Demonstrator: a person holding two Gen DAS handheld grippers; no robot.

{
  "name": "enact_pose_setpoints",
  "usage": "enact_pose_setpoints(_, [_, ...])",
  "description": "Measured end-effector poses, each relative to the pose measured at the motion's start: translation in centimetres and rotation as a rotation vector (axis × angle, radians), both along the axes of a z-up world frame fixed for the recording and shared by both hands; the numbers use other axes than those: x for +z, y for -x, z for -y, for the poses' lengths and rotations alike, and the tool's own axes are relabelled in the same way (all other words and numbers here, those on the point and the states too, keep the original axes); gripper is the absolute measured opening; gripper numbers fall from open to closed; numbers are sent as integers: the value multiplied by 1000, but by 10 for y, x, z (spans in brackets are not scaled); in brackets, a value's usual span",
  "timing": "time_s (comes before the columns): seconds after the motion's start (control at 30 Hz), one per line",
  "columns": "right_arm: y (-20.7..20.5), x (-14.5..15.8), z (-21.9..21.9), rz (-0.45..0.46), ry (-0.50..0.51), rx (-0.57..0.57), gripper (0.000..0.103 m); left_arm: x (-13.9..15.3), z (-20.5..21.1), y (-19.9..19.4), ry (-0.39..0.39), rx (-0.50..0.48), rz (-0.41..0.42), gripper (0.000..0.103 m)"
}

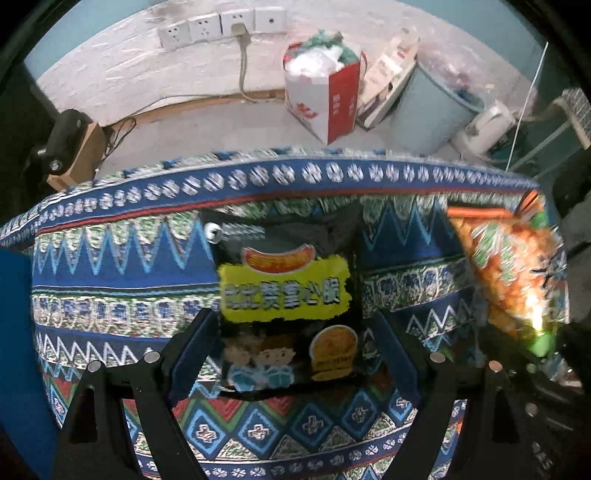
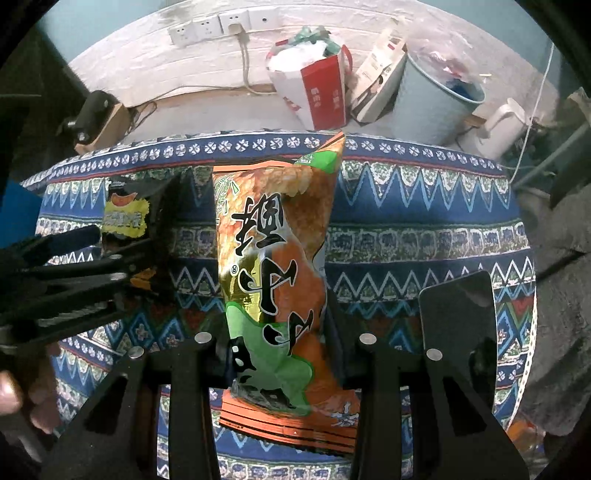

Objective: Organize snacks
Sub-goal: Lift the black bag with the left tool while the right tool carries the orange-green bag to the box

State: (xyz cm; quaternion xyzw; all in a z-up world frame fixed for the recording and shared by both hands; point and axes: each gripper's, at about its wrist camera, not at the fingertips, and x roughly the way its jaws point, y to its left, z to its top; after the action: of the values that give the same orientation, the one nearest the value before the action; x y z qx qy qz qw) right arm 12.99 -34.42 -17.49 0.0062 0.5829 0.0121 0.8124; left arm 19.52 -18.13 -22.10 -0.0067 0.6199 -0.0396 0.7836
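The right claw (image 2: pixel 282 354) is seen clamped on an orange and green snack bag (image 2: pixel 275 280), which is gripped across its lower part and held lengthwise, its far end reaching toward the counter's far edge. The claw is pointed steeply downward over the counter (image 2: pixel 424 236), which is covered by a blue patterned cloth. A flat black object (image 2: pixel 458 325) is seen just right of the claw. The left claw (image 1: pixel 291 354) is likewise pointed steeply down, its jaws held wide apart on either side of a black and yellow snack bag (image 1: pixel 286 299) that lies flat on the cloth; whether the pads touch the bag cannot be told. In the right wrist view the left claw is seen entering from the left, with fingers of a hand (image 2: pixel 22 391) visible at the near left edge. In the left wrist view the orange bag is seen at the right, near the black bag. Beyond the counter, on the floor, a red and white paper bag (image 1: pixel 325 96) and a pale blue bin (image 2: pixel 432 107) are placed against a white wall fitted with sockets (image 1: pixel 221 26).
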Motion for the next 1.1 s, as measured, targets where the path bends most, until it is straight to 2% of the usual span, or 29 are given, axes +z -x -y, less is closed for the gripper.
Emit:
enact_pose_setpoints(0.07, [-1, 0, 1, 0, -1, 1, 36, -7, 6, 0, -15, -20, -13, 87])
enact_pose_setpoints(0.17, [-1, 0, 1, -2, -5, 1, 36, -8, 11, 4, -40, -53, 14, 85])
enact_pose_setpoints(0.27, [-1, -1, 2, -4, -5, 1, 36, -5, 11, 7, -53, -74, 36, 72])
enact_pose_setpoints(0.3, [0, -2, 2, -5, -5, 0, 36, -3, 10, 8, -57, -76, 45, 64])
enact_pose_setpoints(0.33, [0, -2, 3, -6, -5, -1, 36, -2, 8, 9, -56, -77, 48, 62])
enact_pose_setpoints(0.47, [0, -1, 1, -3, -3, 1, 36, 1, -6, 11, -43, -65, 50, 61])
enact_pose_setpoints(0.7, [0, 7, -9, 19, 20, 29, 36, 16, -16, 26, -82, -94, 87, 61])
enact_pose_setpoints(1.1, [14, 36, -37, 81, 26, 78, 36, 77, -40, 53, -109, -118, 200, 61])
